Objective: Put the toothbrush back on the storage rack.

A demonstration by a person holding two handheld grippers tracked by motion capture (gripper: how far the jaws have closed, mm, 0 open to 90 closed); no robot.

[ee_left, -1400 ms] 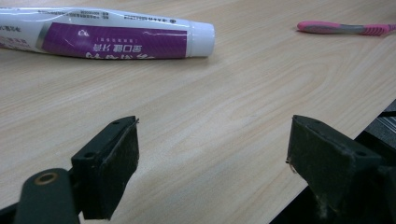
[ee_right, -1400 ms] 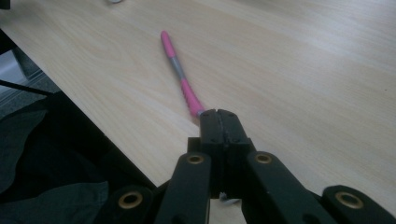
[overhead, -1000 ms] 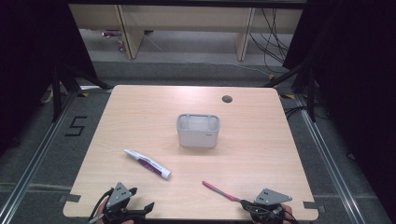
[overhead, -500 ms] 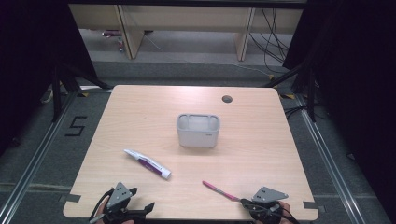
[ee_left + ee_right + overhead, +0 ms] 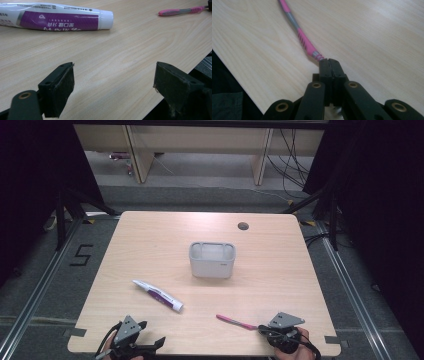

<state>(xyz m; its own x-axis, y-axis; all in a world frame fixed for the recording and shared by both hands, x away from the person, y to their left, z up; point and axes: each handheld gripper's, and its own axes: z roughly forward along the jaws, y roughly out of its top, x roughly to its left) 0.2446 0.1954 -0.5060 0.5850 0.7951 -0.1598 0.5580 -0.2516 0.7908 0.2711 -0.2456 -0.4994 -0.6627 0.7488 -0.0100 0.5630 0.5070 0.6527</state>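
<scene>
The right gripper (image 5: 328, 60) sits at the table's (image 5: 280, 270) near edge with its jaws pressed together on the end of the pink toothbrush (image 5: 298, 32); the handle curves away from the tips across the wood, lying flat — in the high view the toothbrush (image 5: 235, 321) runs left from that gripper (image 5: 263, 330). The left gripper (image 5: 113, 80) has its jaws spread wide over bare wood, nothing between them; the toothpaste tube (image 5: 53, 20) lies beyond it, well apart. A grey bin (image 5: 212, 260) stands upright mid-table — apart from both.
</scene>
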